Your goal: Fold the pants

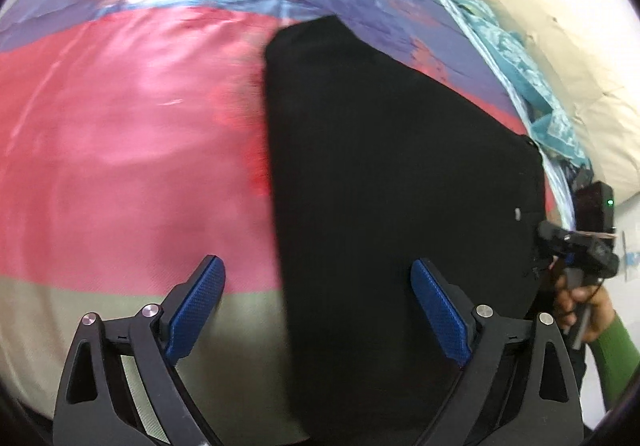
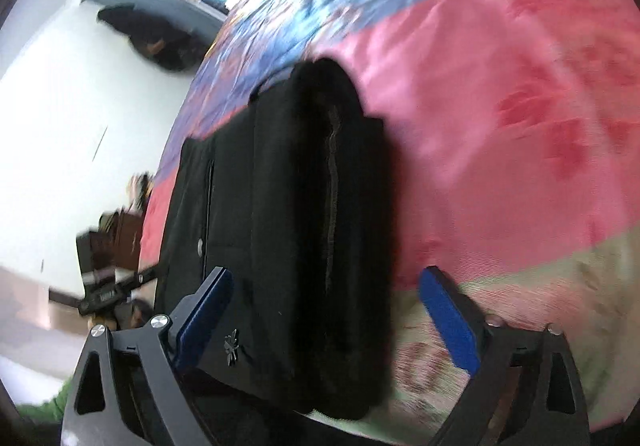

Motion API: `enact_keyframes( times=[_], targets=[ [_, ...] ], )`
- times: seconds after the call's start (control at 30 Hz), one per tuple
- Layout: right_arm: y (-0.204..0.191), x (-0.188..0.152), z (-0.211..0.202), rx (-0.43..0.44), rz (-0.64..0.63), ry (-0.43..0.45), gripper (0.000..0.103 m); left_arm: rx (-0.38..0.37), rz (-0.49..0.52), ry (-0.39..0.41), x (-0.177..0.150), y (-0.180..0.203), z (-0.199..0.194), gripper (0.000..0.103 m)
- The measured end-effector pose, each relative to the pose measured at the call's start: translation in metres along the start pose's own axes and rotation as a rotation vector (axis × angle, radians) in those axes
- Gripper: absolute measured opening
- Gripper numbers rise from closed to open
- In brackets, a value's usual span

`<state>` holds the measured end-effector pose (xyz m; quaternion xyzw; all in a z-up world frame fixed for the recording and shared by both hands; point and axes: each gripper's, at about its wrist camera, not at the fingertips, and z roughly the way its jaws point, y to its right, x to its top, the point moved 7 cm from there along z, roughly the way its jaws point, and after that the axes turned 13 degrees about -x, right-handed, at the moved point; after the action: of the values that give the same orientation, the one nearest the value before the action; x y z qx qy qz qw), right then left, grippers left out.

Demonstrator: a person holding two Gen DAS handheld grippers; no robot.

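Black pants lie folded on a bed with a pink, blue and beige cover. My left gripper is open and empty, hovering over the pants' left edge near their near end. In the right wrist view the pants show as a thick folded stack with a seam line on top. My right gripper is open and empty, straddling the near end of the stack. The right gripper also shows in the left wrist view at the pants' right edge, held by a hand.
A turquoise patterned cloth and a cream pillow lie along the bed's far right side. A white wall and dark furniture stand beyond the bed's left edge in the right wrist view.
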<state>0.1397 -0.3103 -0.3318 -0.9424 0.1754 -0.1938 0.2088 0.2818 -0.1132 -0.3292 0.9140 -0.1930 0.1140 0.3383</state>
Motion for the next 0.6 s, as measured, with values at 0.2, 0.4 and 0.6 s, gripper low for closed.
enact_keyframes(
  times=[0.2, 0.4, 0.6],
  targets=[
    [-0.025, -0.003, 0.016, 0.021, -0.1, -0.065, 0.054, -0.023, -0.001, -0.004, 0.007, 0.014, 0.011, 0.025],
    [-0.065, 0.008, -0.019, 0.077, -0.168, 0.0, 0.036, -0.049, 0.076, 0.069, 0.025, 0.05, -0.022, 0.019],
    [-0.125, 0.073, -0.042, 0.165, -0.234, 0.117, 0.036, -0.066, 0.128, 0.234, 0.111, 0.056, -0.078, 0.019]
  ],
)
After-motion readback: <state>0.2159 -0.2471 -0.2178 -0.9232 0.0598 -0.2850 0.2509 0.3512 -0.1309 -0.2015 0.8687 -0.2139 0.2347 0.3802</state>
